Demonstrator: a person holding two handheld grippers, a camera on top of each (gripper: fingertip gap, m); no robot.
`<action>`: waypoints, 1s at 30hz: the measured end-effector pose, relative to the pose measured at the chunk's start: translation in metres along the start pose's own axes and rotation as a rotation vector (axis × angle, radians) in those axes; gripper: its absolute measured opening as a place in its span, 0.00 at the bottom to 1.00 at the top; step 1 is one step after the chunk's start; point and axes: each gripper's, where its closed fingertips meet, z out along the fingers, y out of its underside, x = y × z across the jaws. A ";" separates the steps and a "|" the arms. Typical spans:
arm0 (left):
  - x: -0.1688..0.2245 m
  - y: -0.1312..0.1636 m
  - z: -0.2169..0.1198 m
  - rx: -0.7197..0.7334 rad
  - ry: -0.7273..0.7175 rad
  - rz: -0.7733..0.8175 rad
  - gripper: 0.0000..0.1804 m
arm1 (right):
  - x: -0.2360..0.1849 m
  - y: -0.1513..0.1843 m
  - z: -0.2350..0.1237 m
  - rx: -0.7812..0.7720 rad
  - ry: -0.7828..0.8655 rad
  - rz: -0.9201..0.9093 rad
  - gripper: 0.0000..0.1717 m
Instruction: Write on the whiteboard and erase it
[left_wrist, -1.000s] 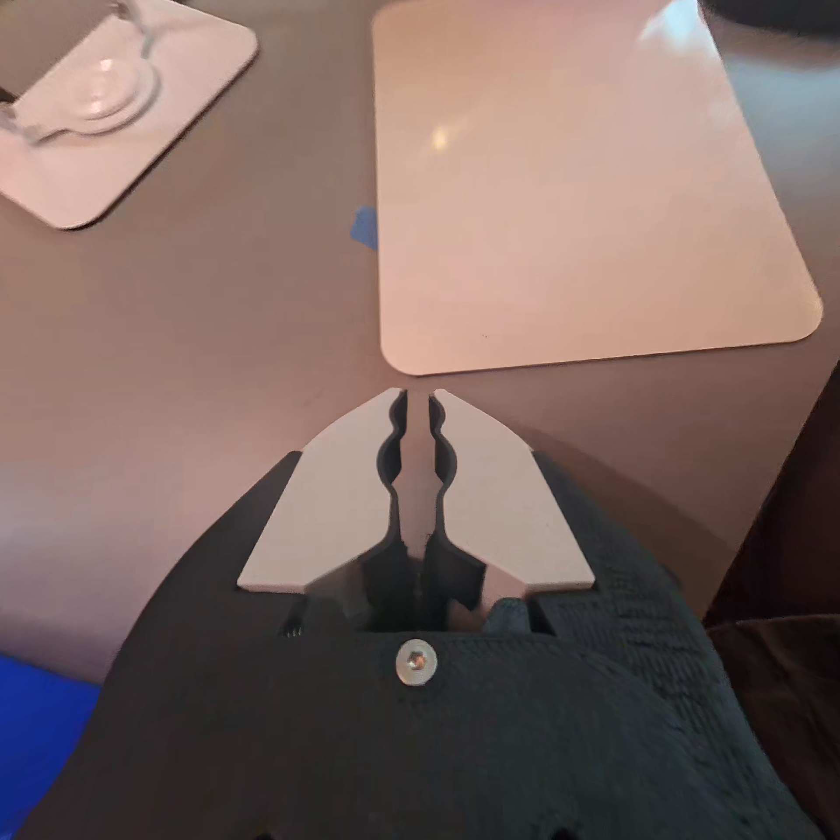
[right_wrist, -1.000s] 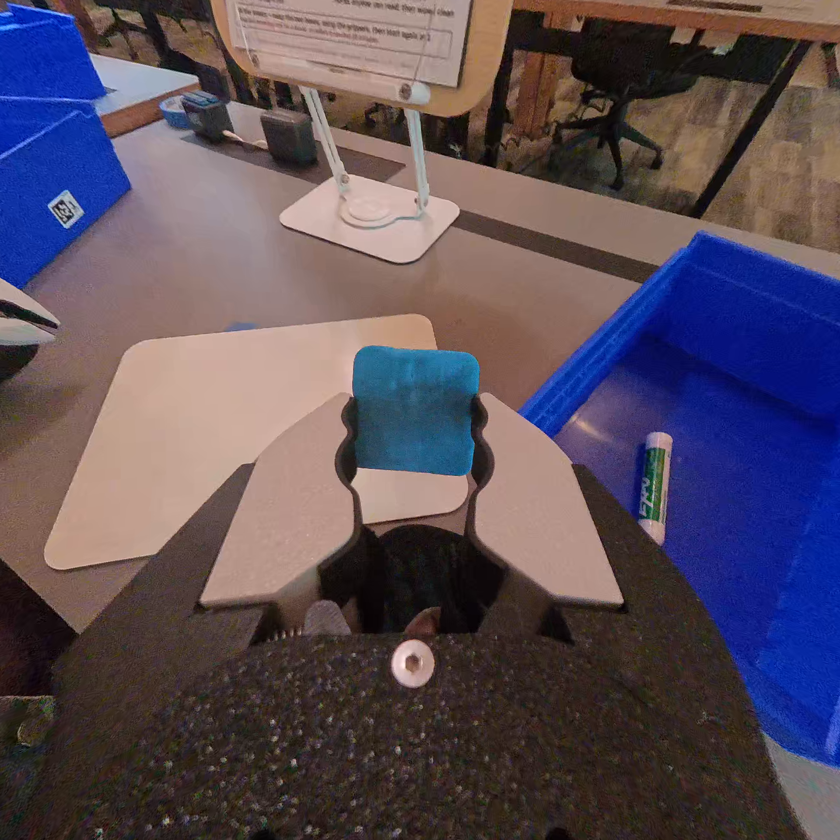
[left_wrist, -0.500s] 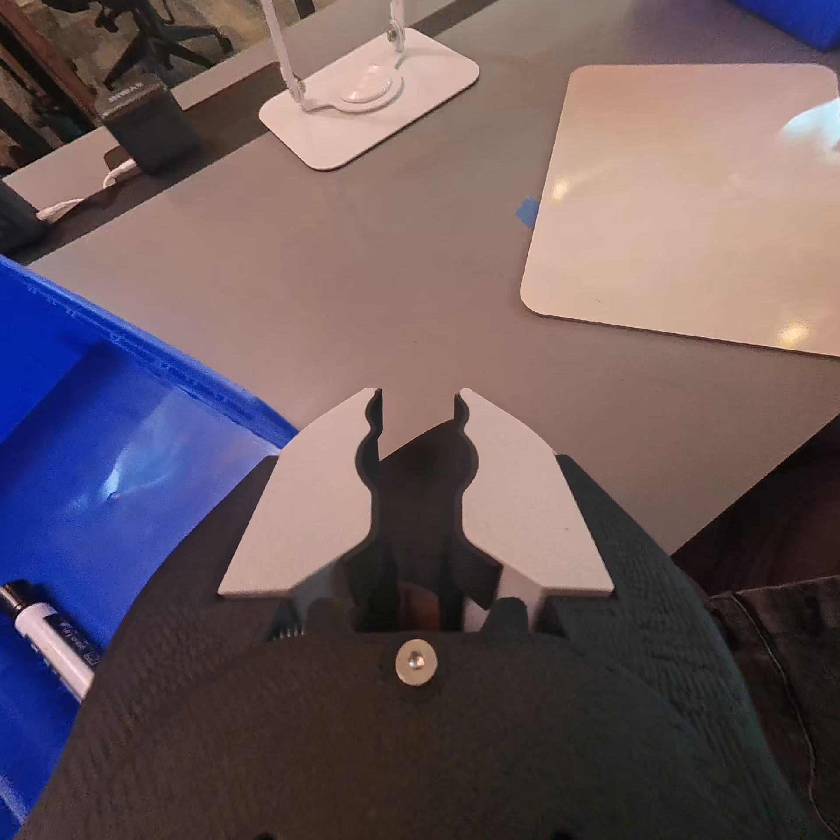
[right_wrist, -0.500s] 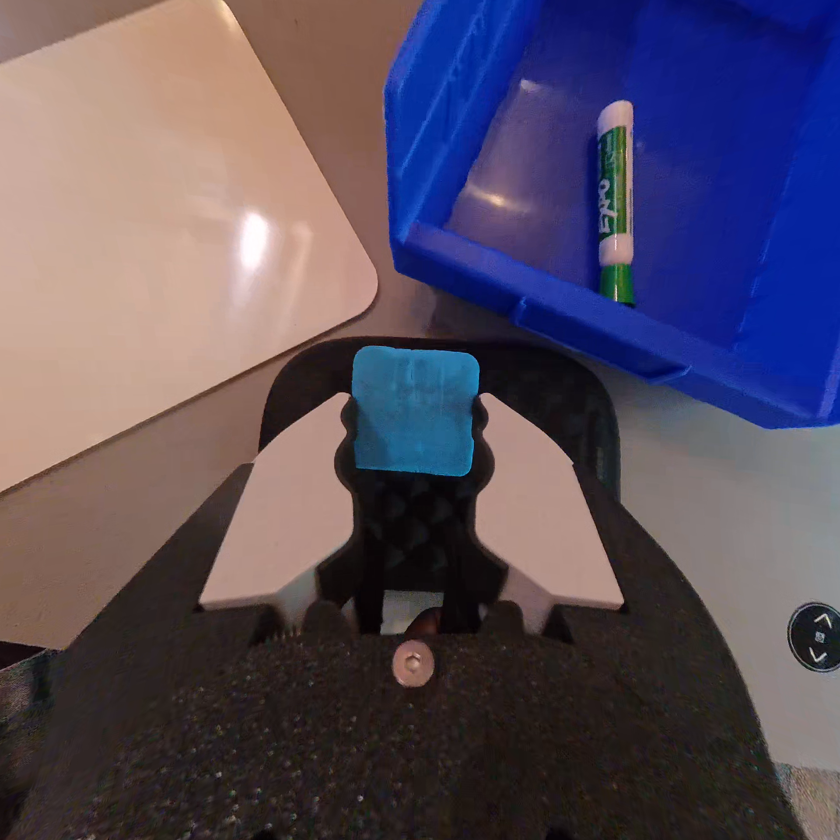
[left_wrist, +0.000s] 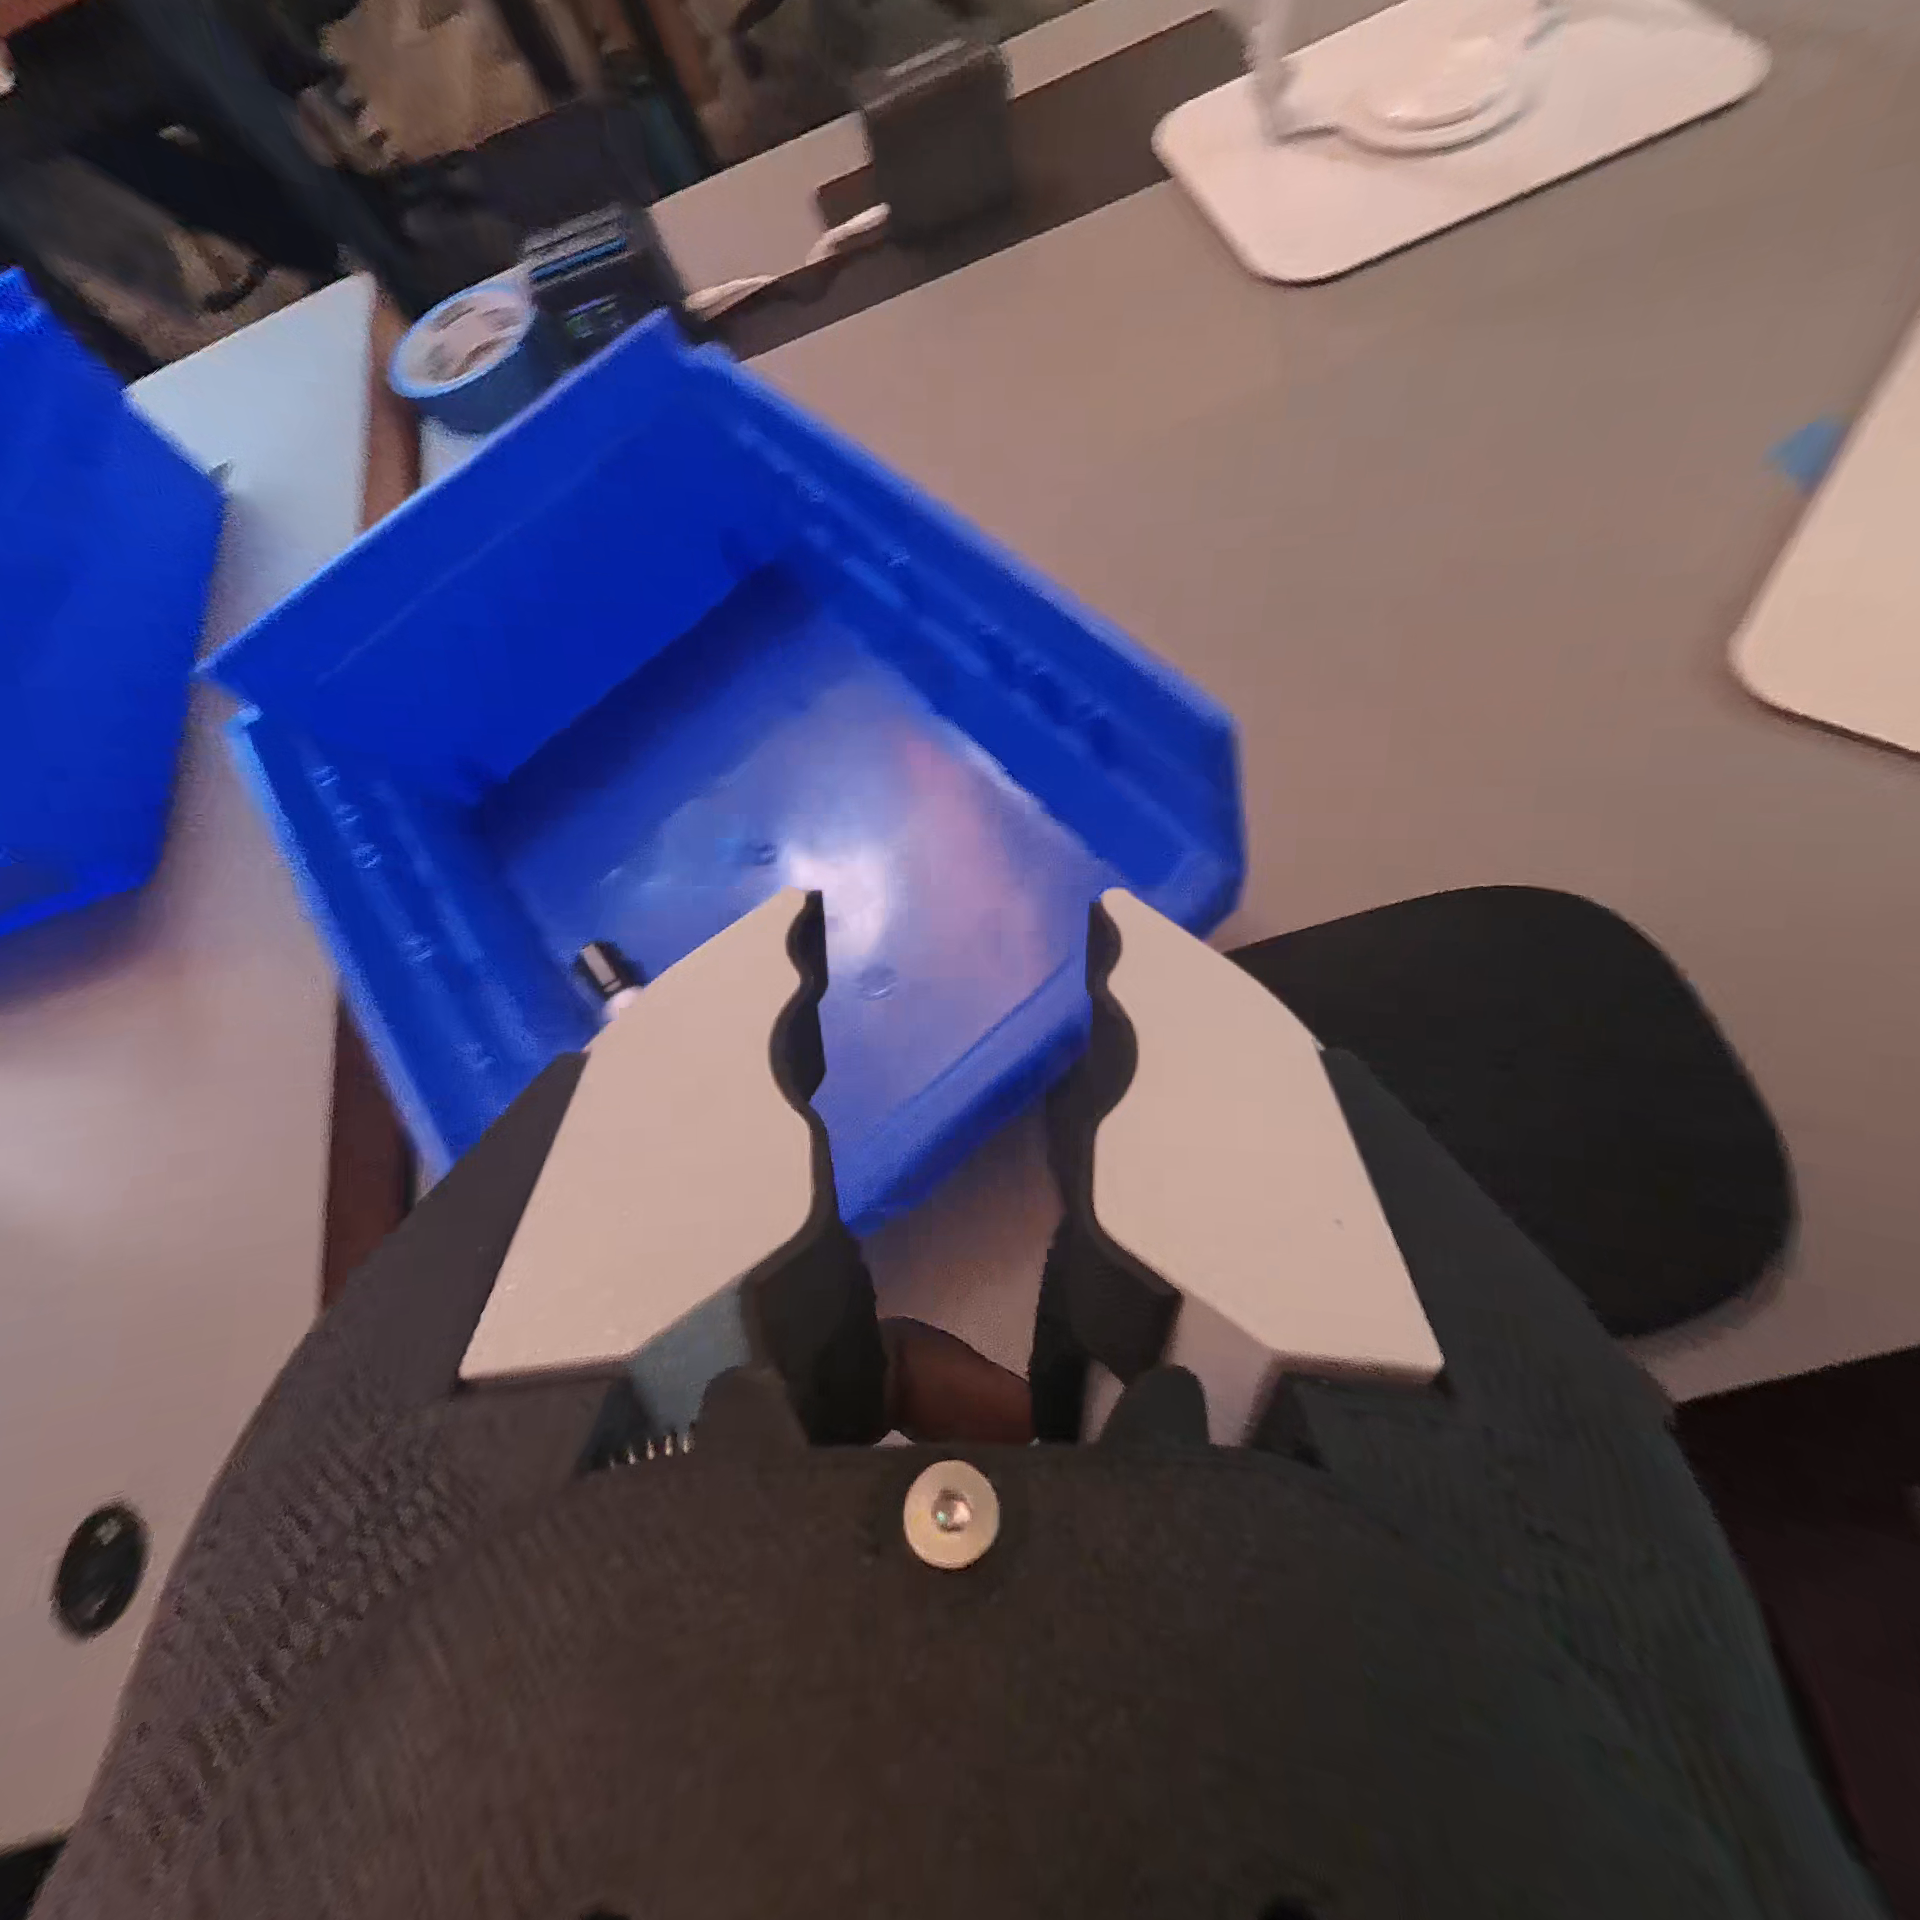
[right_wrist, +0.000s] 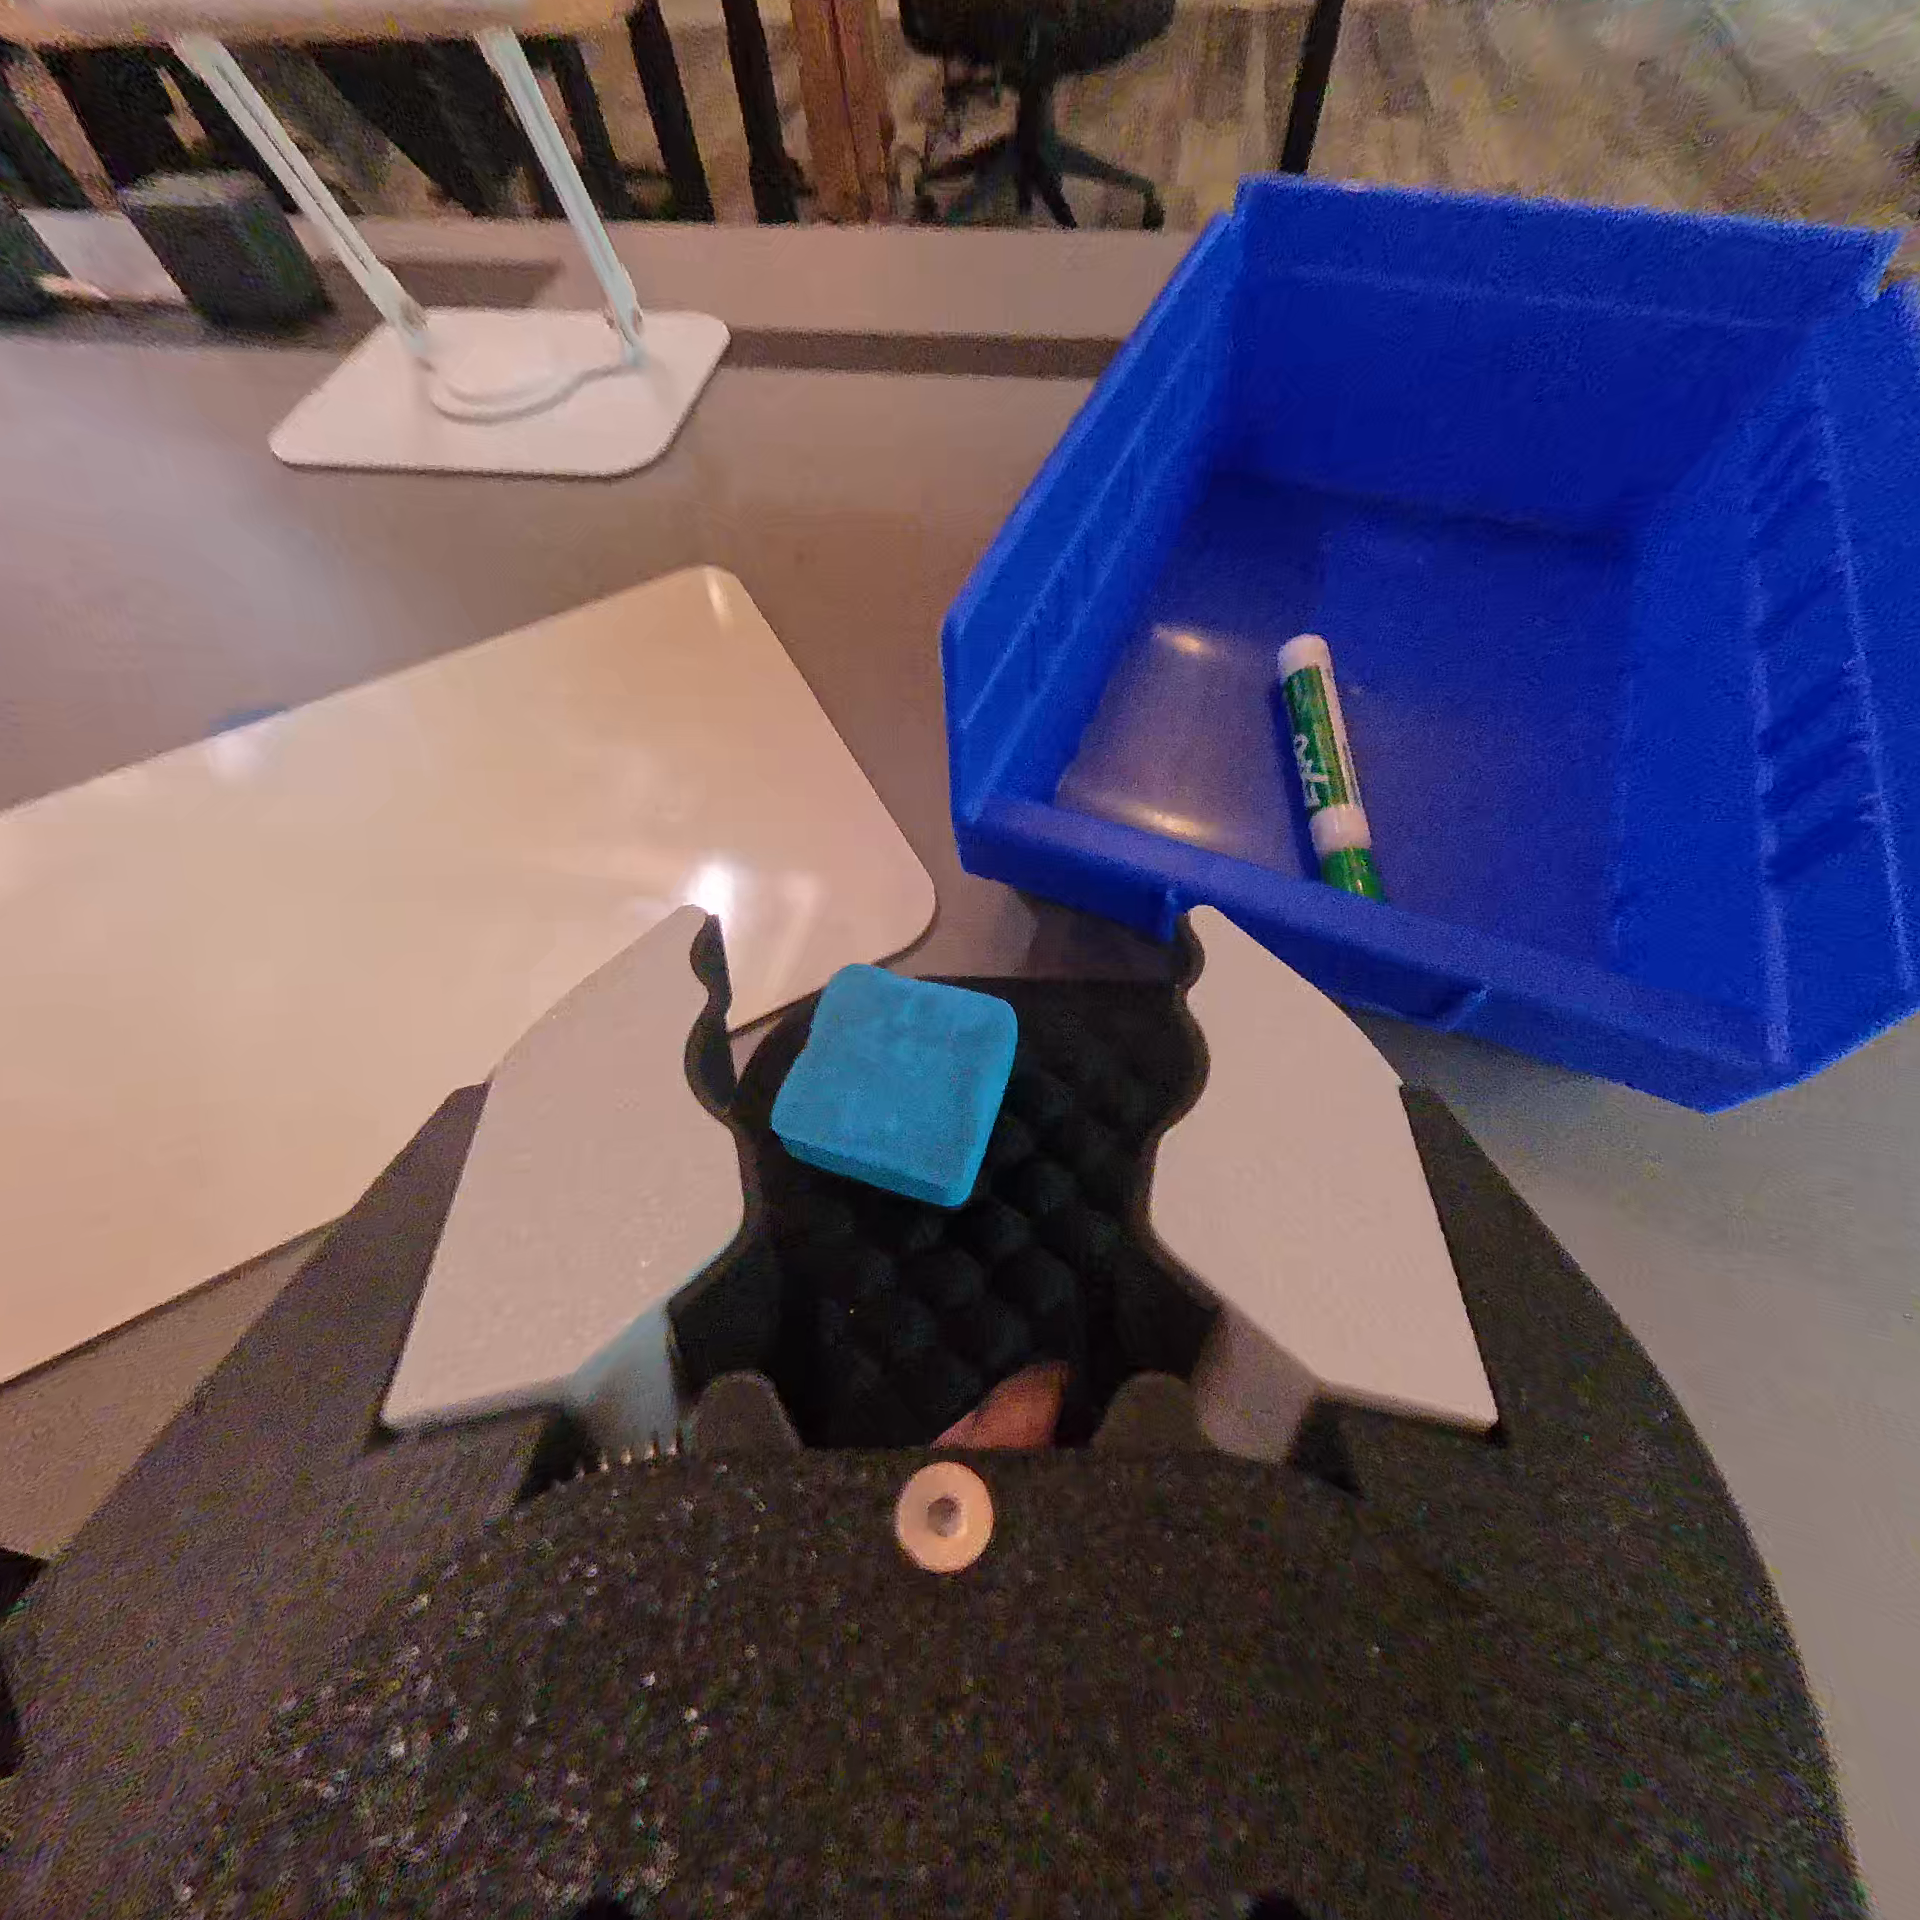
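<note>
- At centre of the right wrist view, the right gripper (right_wrist: 951, 925) stands wide open. The blue eraser (right_wrist: 896, 1083) lies tilted on a black foam pad (right_wrist: 935, 1278) between the fingers (right_wrist: 582, 1174), clear of both pads; nothing is gripped.
- At centre of the left wrist view, the left gripper (left_wrist: 951, 914) is partly open and bare, poised over a blue bin (left_wrist: 540, 582). A dark marker tip (left_wrist: 603, 971) shows at the bin floor, just left of the left finger; the rest is hidden.
- Whiteboard (right_wrist: 395, 914) lies flat on the table (right_wrist: 156, 551), left half of the right view, with no marks visible. A 2nd blue bin (right_wrist: 1766, 727), upper right, holds a green marker (right_wrist: 1322, 764).
- Risk 1: the eraser sits askew, so jaws closing on it could catch a corner and flip or slide it off the pad.
- Risk 2: the left view is blurred. A descent into the bin could strike the near wall or pinch the marker off-centre, rolling it away.
- Risk 3: the whiteboard looks unsecured; it may slide under marker or eraser pressure.
</note>
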 end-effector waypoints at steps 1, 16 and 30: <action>-0.012 0.003 -0.002 -0.019 -0.021 -0.016 0.27 | -0.003 -0.006 -0.003 0.042 -0.020 0.012 0.47; -0.087 0.103 0.065 -0.762 -0.157 -0.019 0.25 | -0.027 -0.026 -0.020 0.180 -0.094 -0.002 0.38; -0.097 0.129 0.086 -1.001 -0.299 -0.044 0.18 | -0.027 -0.027 -0.008 0.167 -0.119 -0.037 0.33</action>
